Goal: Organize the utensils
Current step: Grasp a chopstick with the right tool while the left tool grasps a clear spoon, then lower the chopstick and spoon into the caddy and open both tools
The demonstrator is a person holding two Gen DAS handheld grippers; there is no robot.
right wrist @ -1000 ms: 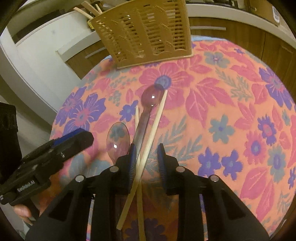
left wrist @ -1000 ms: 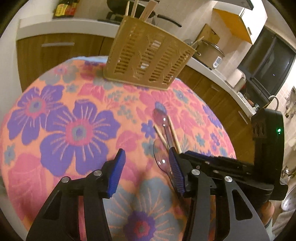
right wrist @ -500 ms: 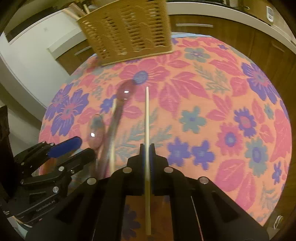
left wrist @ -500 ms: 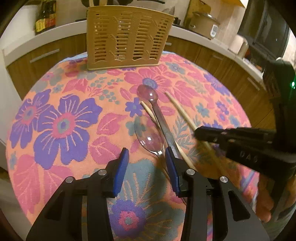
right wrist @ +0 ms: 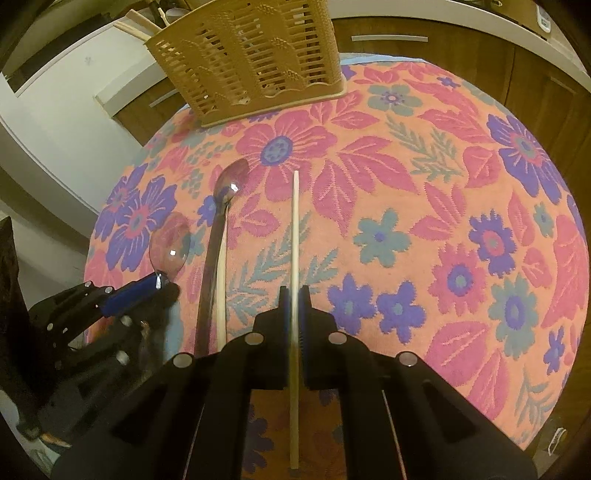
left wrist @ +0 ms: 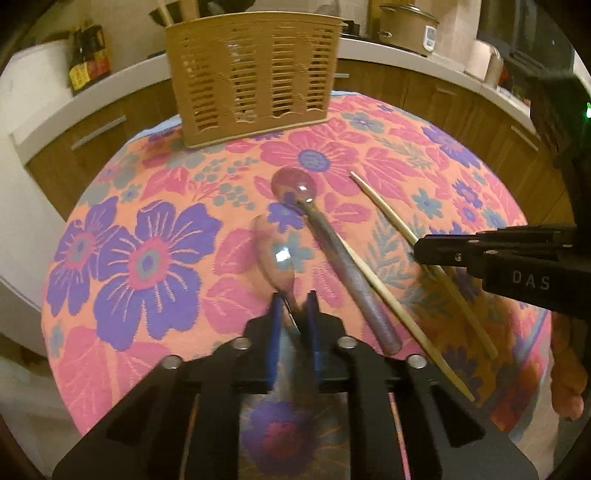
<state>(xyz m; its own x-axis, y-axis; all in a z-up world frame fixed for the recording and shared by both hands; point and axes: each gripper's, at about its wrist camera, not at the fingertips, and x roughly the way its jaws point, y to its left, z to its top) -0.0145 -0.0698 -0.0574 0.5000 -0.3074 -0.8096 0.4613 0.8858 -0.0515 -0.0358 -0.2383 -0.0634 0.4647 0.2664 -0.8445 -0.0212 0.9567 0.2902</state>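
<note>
Black tongs (left wrist: 293,314), blue pads (left wrist: 274,325), silver screws, "DAS" lettering

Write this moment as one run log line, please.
left gripper: shut on spoon | right gripper: shut on chopstick | holder: waiting

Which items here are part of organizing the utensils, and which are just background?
Job: basket; held spoon; long spoon; held chopstick; loose chopstick; left tongs; right tongs.
Background: tablecloth; bottles; cooker.
</note>
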